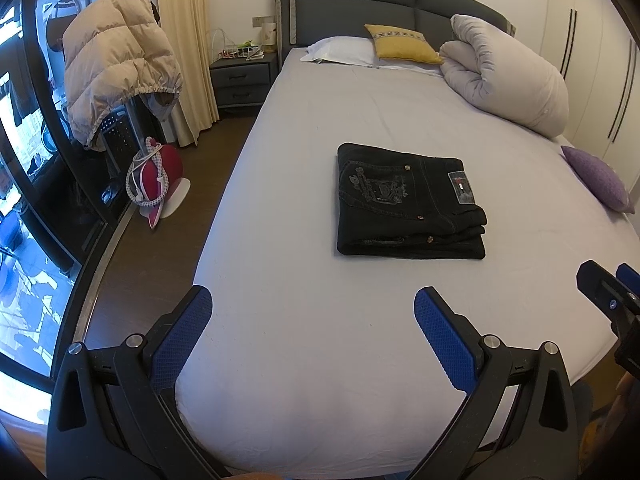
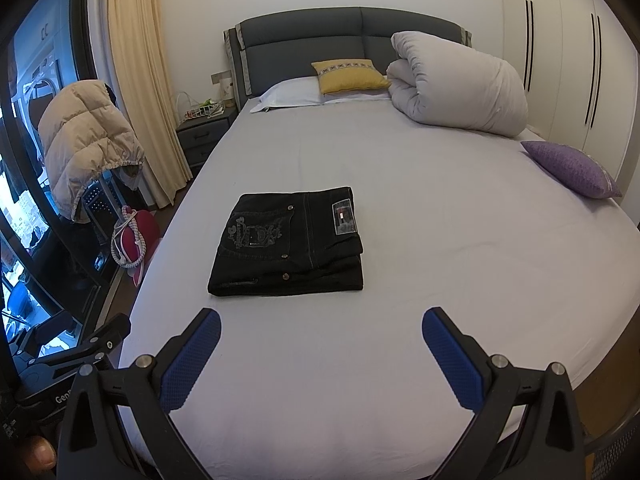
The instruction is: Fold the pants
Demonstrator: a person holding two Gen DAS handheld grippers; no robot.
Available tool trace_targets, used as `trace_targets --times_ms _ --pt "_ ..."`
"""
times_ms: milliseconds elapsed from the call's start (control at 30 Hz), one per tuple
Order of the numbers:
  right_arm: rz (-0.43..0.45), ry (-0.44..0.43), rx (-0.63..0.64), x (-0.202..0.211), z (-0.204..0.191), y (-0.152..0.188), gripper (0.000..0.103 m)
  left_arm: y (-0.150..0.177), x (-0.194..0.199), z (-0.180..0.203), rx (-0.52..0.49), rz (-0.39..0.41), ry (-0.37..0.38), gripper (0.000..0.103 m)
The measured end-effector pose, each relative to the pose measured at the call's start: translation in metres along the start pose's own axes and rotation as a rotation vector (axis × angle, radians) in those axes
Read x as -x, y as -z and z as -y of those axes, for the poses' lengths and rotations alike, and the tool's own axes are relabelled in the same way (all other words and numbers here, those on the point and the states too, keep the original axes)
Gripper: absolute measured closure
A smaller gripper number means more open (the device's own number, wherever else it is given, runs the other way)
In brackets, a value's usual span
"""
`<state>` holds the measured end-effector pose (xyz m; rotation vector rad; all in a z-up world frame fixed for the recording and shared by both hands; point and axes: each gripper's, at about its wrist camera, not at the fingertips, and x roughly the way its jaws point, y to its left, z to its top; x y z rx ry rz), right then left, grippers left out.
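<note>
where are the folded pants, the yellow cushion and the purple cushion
folded pants [image 2: 288, 252]: right wrist view, on the embroidered back pocket
yellow cushion [image 2: 348, 76]: right wrist view, middle of its face
purple cushion [image 2: 572, 168]: right wrist view, middle of its top face

So the folded pants [image 2: 290, 244] sit on the bed [image 2: 420, 280], roughly mid-mattress, at about 11 o'clock from the right gripper [image 2: 321, 354] and 1 o'clock from the left gripper [image 1: 313, 334]. Both grippers hang over the foot end with fingers spread wide, well apart from the pants. Up at 12, the pillow [image 2: 290, 94] lies against the headboard [image 2: 340, 36] with a cushion [image 2: 348, 76] on it. The rolled duvet [image 2: 460, 88] is at 1 o'clock, another cushion [image 2: 572, 168] at 2. The nightstand [image 2: 204, 136] is at 10, beside the bed.
</note>
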<state>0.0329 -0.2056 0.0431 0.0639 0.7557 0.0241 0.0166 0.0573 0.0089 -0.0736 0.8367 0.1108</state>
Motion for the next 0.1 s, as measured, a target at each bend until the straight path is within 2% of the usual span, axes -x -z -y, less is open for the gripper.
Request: trace_targets --times_ms 100 --pt "-0.002 0.000 -0.002 -0.0003 0.0012 -0.0001 0.000 0.0008 -0.0003 0.0004 0.003 0.000 0.000 0.000"
